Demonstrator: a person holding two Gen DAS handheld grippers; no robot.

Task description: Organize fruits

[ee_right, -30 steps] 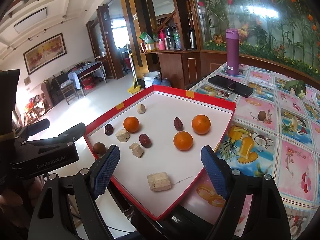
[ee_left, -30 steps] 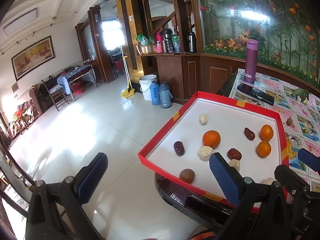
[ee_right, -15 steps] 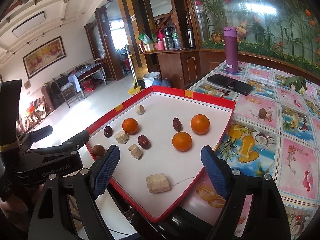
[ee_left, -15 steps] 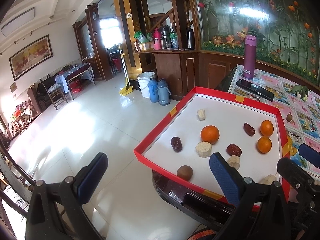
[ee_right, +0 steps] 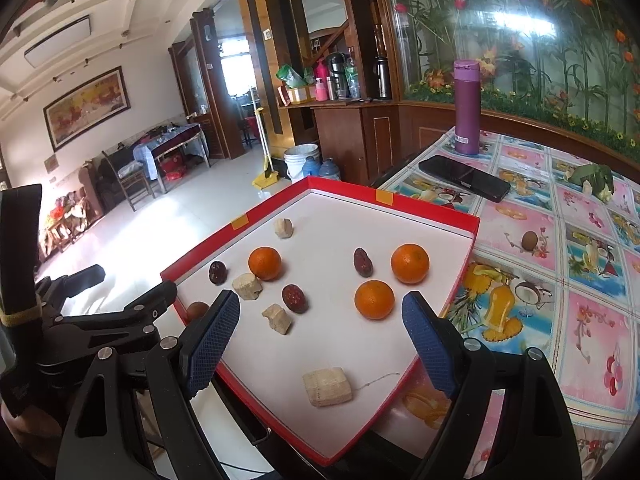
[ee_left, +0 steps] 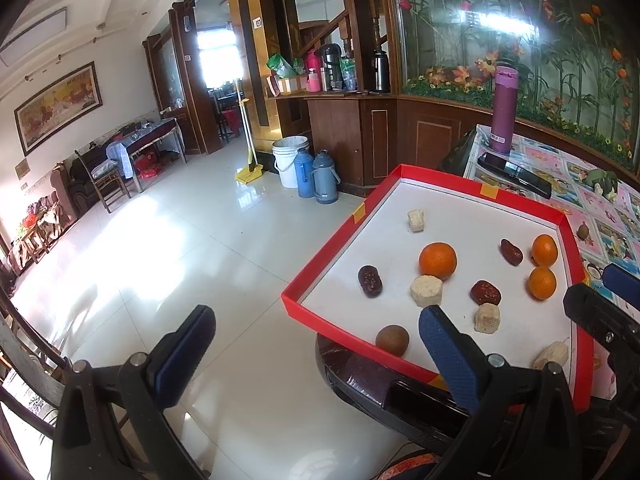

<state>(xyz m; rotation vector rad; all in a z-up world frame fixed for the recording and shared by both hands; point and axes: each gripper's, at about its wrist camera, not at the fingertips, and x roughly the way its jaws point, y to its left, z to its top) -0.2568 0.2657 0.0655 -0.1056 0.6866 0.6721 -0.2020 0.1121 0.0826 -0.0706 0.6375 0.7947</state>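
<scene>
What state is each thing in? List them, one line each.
Left gripper: open, empty.
Right gripper: open, empty.
Shallow red-walled white tray: on the table, holding scattered fruit.
Three round oranges: loose, apart.
Tall purple flask: upright, lid shut.
Black phone: lying flat, screen dark.

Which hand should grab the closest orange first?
Probably the right. The right gripper hangs open over the red-rimmed white tray, with the nearest round orange just beyond its fingertips. The left gripper is open too, but mostly over the floor beside the tray.
</scene>
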